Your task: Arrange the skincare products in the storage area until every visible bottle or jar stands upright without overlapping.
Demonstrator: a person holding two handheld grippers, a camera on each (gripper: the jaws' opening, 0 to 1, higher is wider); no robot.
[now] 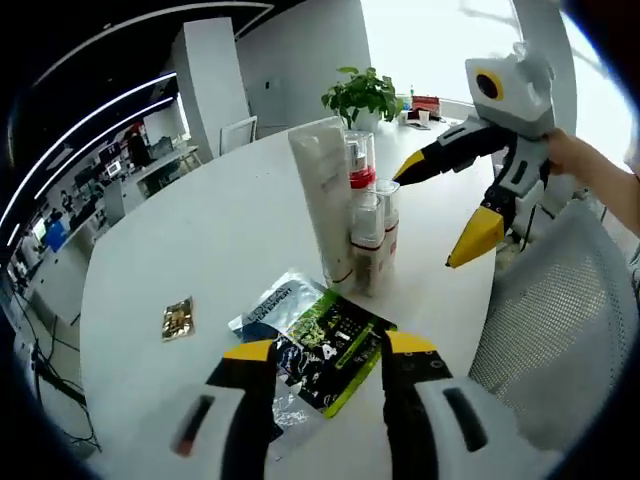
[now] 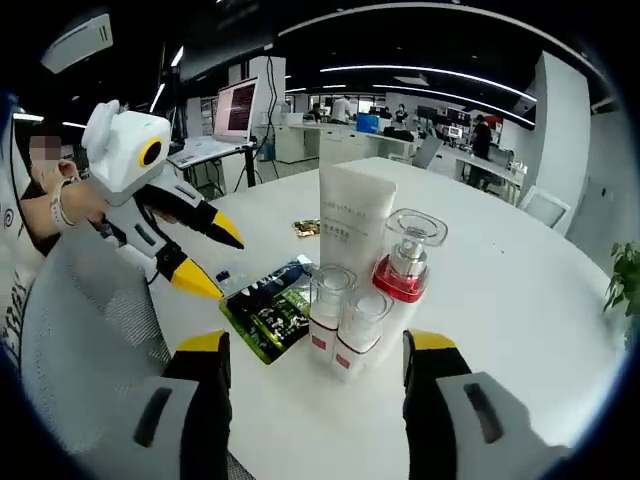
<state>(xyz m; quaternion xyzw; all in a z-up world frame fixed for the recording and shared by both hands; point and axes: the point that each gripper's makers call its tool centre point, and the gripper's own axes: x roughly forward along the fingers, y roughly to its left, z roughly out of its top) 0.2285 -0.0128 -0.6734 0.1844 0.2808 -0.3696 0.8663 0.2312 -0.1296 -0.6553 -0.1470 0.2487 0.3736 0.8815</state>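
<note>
The tube (image 2: 352,222) and bottles (image 2: 345,318) stand bunched, touching, with no gap between them. Sachets (image 1: 318,345) lie flat on the tabletop (image 1: 200,240) just beside the cluster. Bare tabletop spreads far around; a mesh chair (image 1: 565,310) crowds the near edge.

On your white round worktop (image 1: 200,250) you have a green and black printed sachet (image 1: 335,345) lying flat, with a clear foil packet (image 1: 262,312) partly under it. A small gold packet (image 1: 178,318) lies apart from them. A potted green plant (image 1: 362,97) stands at the far edge, with small red items just beside it, too small to tell. A white mesh chair (image 1: 560,310) sits against the worktop's edge. Behind you, an open laptop (image 2: 236,110) rests on a desk.
</note>
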